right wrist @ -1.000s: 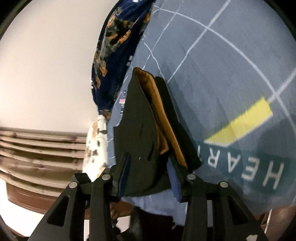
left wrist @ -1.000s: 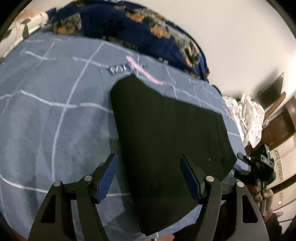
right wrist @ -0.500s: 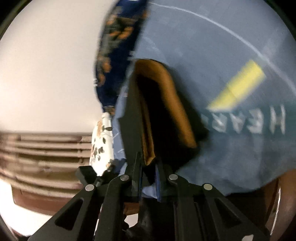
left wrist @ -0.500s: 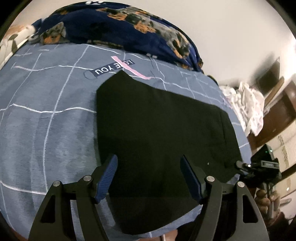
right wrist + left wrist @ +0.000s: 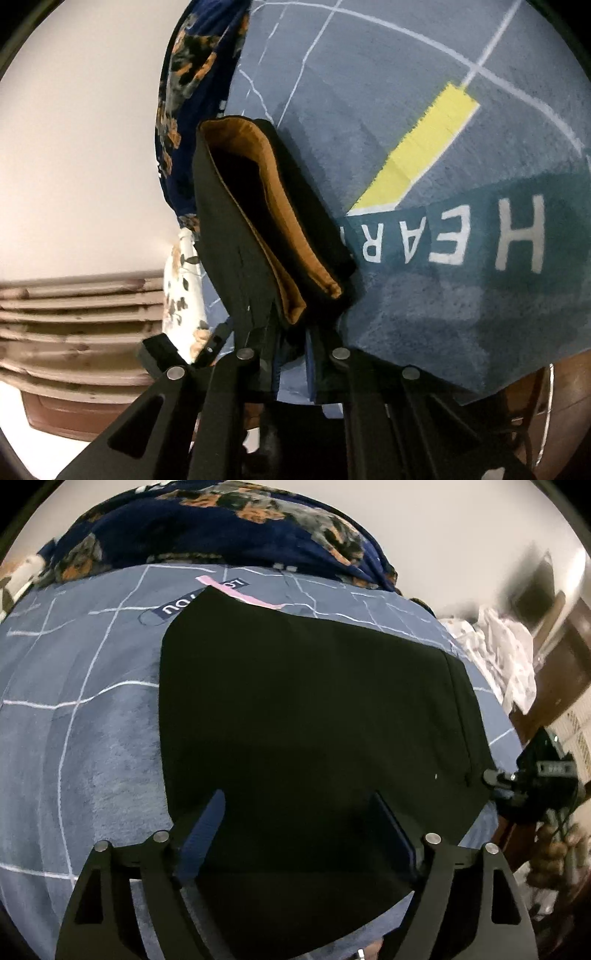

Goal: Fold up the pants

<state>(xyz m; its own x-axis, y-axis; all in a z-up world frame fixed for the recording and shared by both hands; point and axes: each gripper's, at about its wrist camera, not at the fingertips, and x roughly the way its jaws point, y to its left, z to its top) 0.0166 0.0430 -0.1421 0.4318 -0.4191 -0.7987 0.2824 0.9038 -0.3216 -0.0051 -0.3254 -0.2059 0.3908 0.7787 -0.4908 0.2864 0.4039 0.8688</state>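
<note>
The pants (image 5: pixel 314 738) lie flat on the bed (image 5: pixel 81 738), a dark slab on the blue blanket with their near edge toward the person. The left gripper (image 5: pixel 295 834) hovers over that near edge with its fingers (image 5: pixel 205 834) spread wide, holding nothing. The right gripper (image 5: pixel 290 354) has its fingers pressed close together on the waistband corner of the pants (image 5: pixel 258 236), where the tan lining is exposed and the layers gape open.

Risks from this state:

- Partial grasp. The right fingers pinch near the corner of a stack of several layers; whether all layers are caught cannot be told. If only the upper ones are held, a lift is likely to peel them off and open the fold.
- Uneven lift. Only one side is secured — raising the right gripper before the left closes would probably drag the cloth diagonally and skew the edges.
- Blanket capture. The left fingers sit low over soft bedding; closing too deep could pinch the blanket along with the cloth.
- Slip. The grip lies near the fabric edge, so a quick pull could free it
</note>
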